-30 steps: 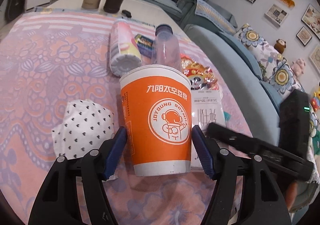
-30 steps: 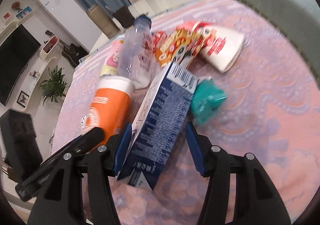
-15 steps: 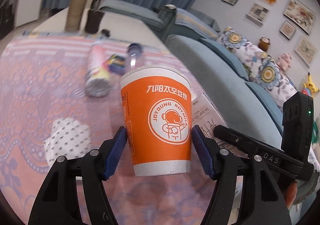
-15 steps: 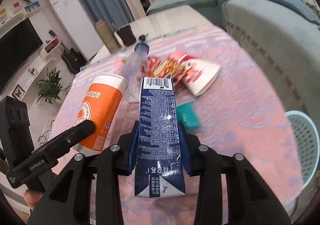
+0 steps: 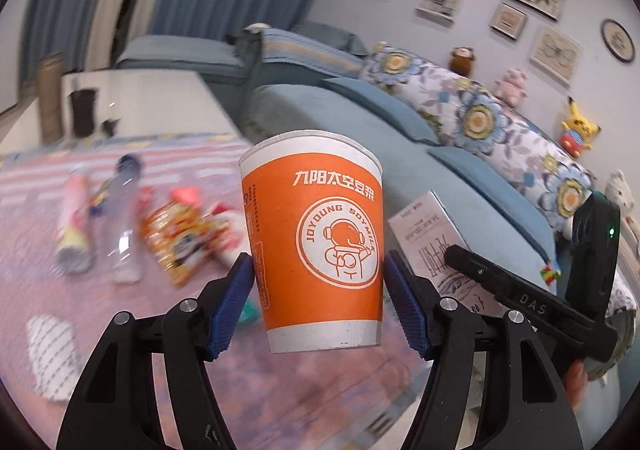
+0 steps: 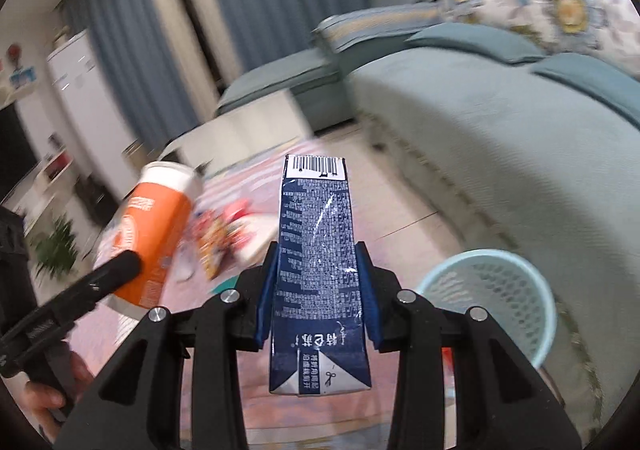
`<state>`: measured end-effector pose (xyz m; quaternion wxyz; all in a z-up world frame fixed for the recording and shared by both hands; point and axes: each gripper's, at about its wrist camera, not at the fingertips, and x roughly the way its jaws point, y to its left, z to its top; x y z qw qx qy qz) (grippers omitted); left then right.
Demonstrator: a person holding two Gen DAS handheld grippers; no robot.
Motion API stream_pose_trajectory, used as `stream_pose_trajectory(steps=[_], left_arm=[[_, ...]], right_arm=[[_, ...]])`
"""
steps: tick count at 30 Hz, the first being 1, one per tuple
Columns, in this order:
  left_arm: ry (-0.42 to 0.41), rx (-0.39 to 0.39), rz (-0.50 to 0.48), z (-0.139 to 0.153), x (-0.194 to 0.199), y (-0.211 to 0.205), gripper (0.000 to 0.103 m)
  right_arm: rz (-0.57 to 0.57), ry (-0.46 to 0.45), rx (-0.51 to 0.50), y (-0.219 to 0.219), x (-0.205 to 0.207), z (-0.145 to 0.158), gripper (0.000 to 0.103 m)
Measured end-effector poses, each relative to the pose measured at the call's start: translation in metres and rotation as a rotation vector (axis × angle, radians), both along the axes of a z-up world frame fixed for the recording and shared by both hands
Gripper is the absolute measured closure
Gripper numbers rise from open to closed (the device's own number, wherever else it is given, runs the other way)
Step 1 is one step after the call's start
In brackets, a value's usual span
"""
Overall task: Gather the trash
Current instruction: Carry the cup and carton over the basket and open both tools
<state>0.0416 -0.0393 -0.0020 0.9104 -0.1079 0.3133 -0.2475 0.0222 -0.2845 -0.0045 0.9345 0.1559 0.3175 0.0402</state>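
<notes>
My left gripper (image 5: pixel 318 300) is shut on an orange paper cup (image 5: pixel 316 242) and holds it upright above the table. The cup also shows in the right wrist view (image 6: pixel 150 238). My right gripper (image 6: pixel 318 296) is shut on a dark blue milk carton (image 6: pixel 318 270), lifted off the table. The carton's white side shows in the left wrist view (image 5: pixel 432 234). A light blue mesh waste basket (image 6: pixel 496 290) stands on the floor to the right of the carton.
On the pink patterned tablecloth (image 5: pixel 40 209) lie a clear bottle (image 5: pixel 124 217), a pink tube (image 5: pixel 74 217), snack wrappers (image 5: pixel 180 234) and a dotted white wrapper (image 5: pixel 52 354). A blue sofa (image 6: pixel 520 129) runs along the right.
Both grippers have risen with the cup and the carton and swung right. The right gripper closed on the carton and stood it upright. The waste basket has come closer in the right view.
</notes>
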Motion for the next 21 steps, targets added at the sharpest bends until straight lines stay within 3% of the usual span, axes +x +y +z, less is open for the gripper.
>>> stream_pose_trajectory(steps=[6, 11, 14, 16, 18, 21], left_arm=[[-0.017, 0.029, -0.088, 0.009, 0.014, -0.063, 0.039], [0.003, 0.078, -0.157, -0.007, 0.028, -0.117, 0.039], [0.046, 0.091, -0.218, -0.029, 0.036, -0.148, 0.039], [0.107, 0.046, -0.260, -0.047, 0.043, -0.159, 0.038], [0.174, 0.034, -0.279, -0.068, 0.052, -0.169, 0.038], [0.216, 0.084, -0.300, -0.097, 0.058, -0.185, 0.038]], right_arm=[[-0.167, 0.000, 0.023, -0.067, -0.014, -0.006, 0.070], [-0.257, 0.054, 0.061, -0.108, -0.015, -0.035, 0.070], [-0.277, 0.104, 0.136, -0.130, -0.012, -0.062, 0.070], [-0.289, 0.142, 0.198, -0.143, -0.008, -0.081, 0.070], [-0.310, 0.170, 0.198, -0.152, -0.007, -0.093, 0.070], [-0.348, 0.232, 0.203, -0.161, -0.003, -0.118, 0.070]])
